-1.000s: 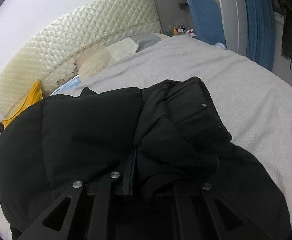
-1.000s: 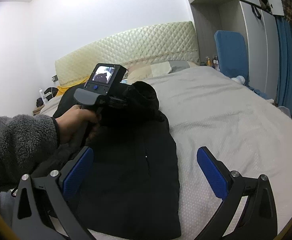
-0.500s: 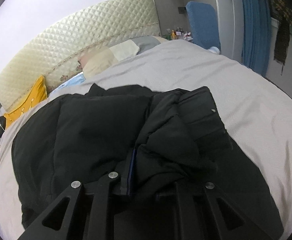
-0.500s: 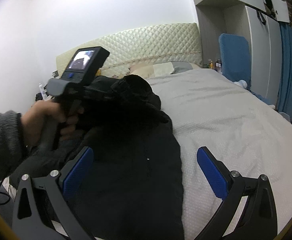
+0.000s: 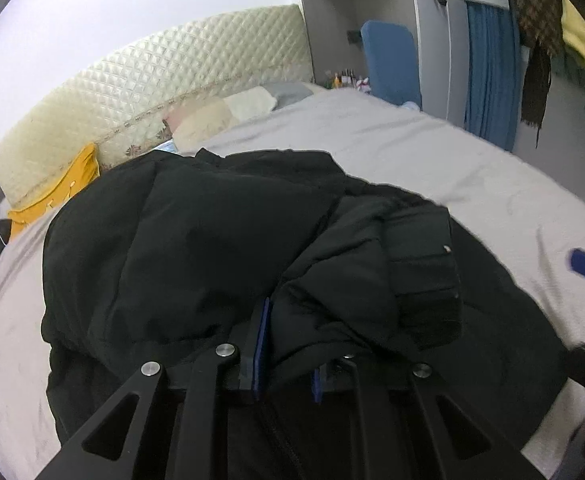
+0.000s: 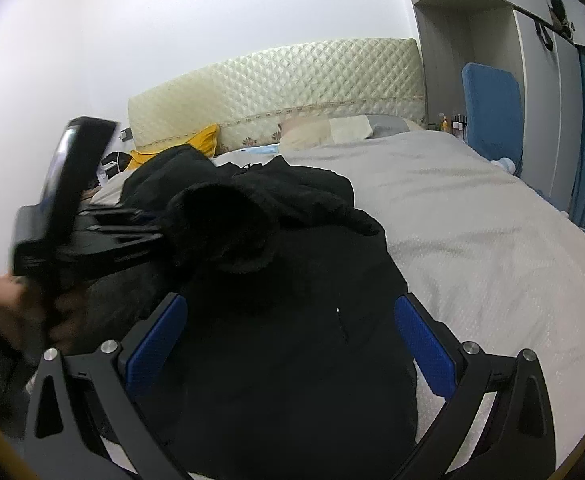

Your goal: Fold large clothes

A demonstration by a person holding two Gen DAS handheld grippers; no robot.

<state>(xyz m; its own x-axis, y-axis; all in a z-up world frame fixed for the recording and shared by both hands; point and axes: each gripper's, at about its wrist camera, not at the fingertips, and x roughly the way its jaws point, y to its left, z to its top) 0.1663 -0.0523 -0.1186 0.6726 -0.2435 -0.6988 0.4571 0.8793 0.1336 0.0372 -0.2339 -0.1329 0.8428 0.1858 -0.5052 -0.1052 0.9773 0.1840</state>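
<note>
Your left gripper (image 5: pixel 286 344) is clamped on a bunched sleeve of the black jacket (image 5: pixel 220 236); your right gripper (image 6: pixel 288 340) hovers wide open above its body on the bed (image 6: pixel 472 232). It looks bulky, soft and slippery, so pinch thick seams.

The jacket (image 6: pixel 292 320) is spread on the bed (image 6: pixel 472 240), toward its left side. Behind the jacket, pillows (image 6: pixel 332 130) are set against the headboard (image 6: pixel 276 84). A cushion (image 6: pixel 200 140) is propped left of the pillows. A chair (image 6: pixel 490 108) is placed beside the bed, to the right of the headboard.
</note>
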